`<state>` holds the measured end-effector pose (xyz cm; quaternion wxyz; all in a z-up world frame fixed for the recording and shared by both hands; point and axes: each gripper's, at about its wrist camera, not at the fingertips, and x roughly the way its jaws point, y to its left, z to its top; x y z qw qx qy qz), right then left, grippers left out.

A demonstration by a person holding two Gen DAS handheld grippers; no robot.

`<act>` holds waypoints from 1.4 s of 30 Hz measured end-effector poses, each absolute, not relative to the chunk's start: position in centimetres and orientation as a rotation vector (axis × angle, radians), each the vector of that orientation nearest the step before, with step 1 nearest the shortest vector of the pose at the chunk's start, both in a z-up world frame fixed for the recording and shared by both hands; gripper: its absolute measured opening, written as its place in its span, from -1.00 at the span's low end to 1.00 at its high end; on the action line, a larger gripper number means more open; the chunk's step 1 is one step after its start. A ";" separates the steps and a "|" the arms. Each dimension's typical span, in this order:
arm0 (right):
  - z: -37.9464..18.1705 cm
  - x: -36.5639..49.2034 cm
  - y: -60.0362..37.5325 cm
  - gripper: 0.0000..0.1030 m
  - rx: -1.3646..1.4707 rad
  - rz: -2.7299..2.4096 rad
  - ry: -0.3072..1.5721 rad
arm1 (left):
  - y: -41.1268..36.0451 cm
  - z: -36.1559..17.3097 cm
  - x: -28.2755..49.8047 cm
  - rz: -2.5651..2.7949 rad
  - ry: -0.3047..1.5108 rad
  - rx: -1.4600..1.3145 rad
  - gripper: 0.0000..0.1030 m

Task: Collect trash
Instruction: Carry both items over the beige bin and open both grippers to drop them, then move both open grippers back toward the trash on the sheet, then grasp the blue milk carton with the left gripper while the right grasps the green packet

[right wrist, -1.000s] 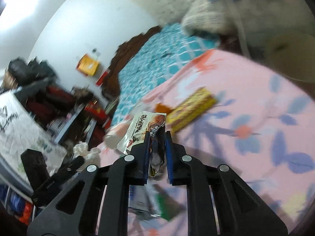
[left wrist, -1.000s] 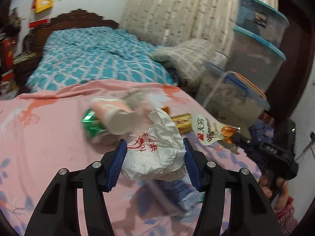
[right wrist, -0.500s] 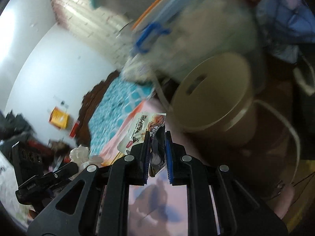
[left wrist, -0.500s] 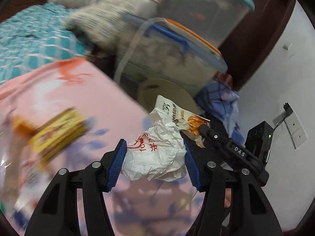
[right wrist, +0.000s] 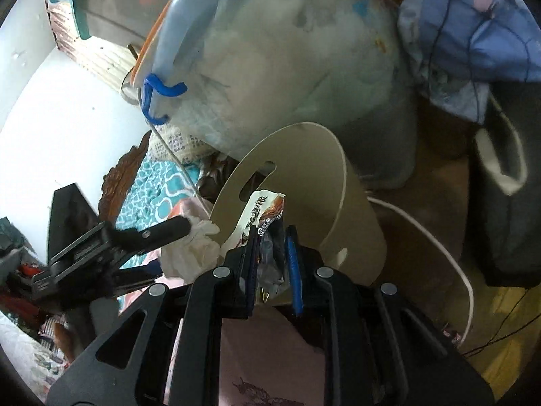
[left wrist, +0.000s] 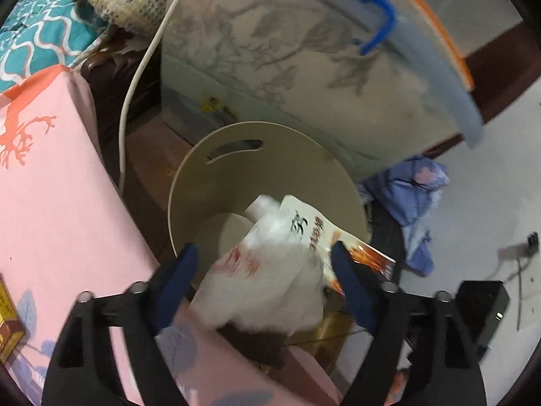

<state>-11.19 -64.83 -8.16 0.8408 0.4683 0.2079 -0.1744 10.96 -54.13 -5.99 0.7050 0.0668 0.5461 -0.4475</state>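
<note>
A round beige bin [left wrist: 270, 165] stands on the floor beside the bed. My left gripper [left wrist: 263, 270] hangs over its mouth, jaws opening wide. A crumpled white paper wad [left wrist: 267, 280] with red print sits blurred between the pads, and neither pad presses on it. In the right wrist view that wad [right wrist: 192, 253] shows under a left finger [right wrist: 162, 231]. My right gripper [right wrist: 272, 264] is at the bin [right wrist: 304, 169] rim, its jaws starting to open. A snack wrapper [right wrist: 265, 209] still stands pinched between them, and its printed end [left wrist: 338, 237] reaches over the bin.
Stacked clear storage tubs [left wrist: 304, 50] with blue latches stand close behind the bin. A white cable [left wrist: 135, 77] runs down beside the pink bedspread [left wrist: 50, 186]. Blue cloth [left wrist: 405, 189] lies to the right on the floor. A yellow snack box [left wrist: 6, 321] lies on the bed.
Both grippers swung from over the bed's litter to the bin beside it. The left jaws spread apart and the paper wad came loose. The right jaws widened slightly around the wrapper.
</note>
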 end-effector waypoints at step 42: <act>-4.9 -5.4 -32.1 0.00 0.531 0.253 0.715 | -9.6 -1.1 3.8 -0.518 1.082 0.004 0.74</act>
